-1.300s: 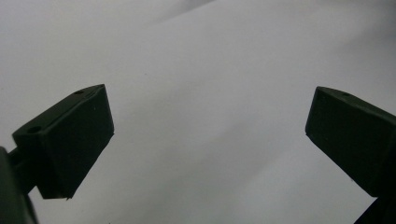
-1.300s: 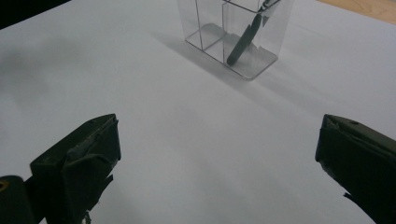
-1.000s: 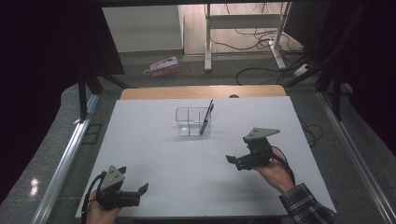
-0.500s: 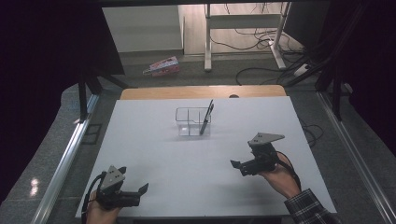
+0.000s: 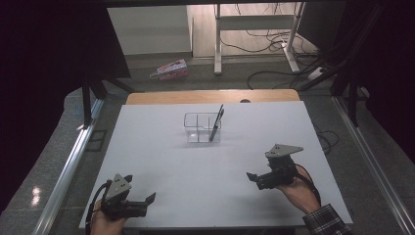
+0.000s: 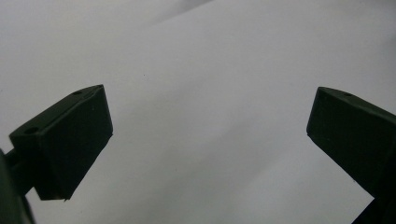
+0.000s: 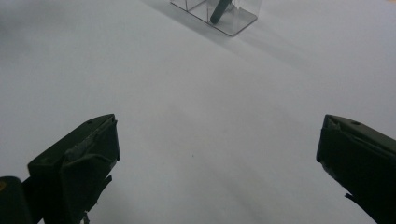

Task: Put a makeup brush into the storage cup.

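Observation:
A clear divided box (image 5: 202, 128) stands on the white table (image 5: 161, 161), past its middle. A dark pen (image 5: 216, 123) leans upright in the box's right compartment. In the right gripper view the box (image 7: 236, 17) and the pen's lower end (image 7: 219, 11) sit far ahead at the top. My right gripper (image 5: 252, 178) rests low at the table's right front, pointing left, open and holding nothing (image 7: 219, 154). My left gripper (image 5: 149, 199) lies at the front left corner, open and pointing right, with bare table between its jaws (image 6: 205, 135).
A wooden strip (image 5: 210, 96) runs along the table's far edge. On the floor beyond lie a pink packet (image 5: 169, 69), a white desk frame (image 5: 254, 22) and loose cables (image 5: 274, 73). Metal rails (image 5: 73, 156) flank the table.
My right gripper has drawn back toward the front right of the table and sunk lower. The left gripper, box and pen have stayed put.

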Demonstrator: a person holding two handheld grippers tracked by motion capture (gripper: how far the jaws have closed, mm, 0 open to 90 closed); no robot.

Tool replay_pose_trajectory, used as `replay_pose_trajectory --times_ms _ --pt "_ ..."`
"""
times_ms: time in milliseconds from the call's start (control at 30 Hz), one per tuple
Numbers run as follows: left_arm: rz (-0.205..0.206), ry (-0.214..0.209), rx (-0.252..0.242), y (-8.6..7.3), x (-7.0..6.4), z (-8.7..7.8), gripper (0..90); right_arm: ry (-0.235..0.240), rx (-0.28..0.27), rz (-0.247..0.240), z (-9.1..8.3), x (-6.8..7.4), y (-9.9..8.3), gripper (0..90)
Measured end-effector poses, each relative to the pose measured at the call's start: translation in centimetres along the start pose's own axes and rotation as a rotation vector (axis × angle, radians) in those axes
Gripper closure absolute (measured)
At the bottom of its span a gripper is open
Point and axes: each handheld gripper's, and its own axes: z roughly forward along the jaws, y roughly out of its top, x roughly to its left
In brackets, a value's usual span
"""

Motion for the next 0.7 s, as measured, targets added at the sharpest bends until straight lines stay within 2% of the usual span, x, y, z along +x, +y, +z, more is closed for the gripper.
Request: replay_pose_trajectory --times_ms 700 --pt "0.002 0.002 0.003 0.0 0.0 0.0 0.5 -0.046 0.0 0.031 -2.2 -0.4 -2.0 0.0"
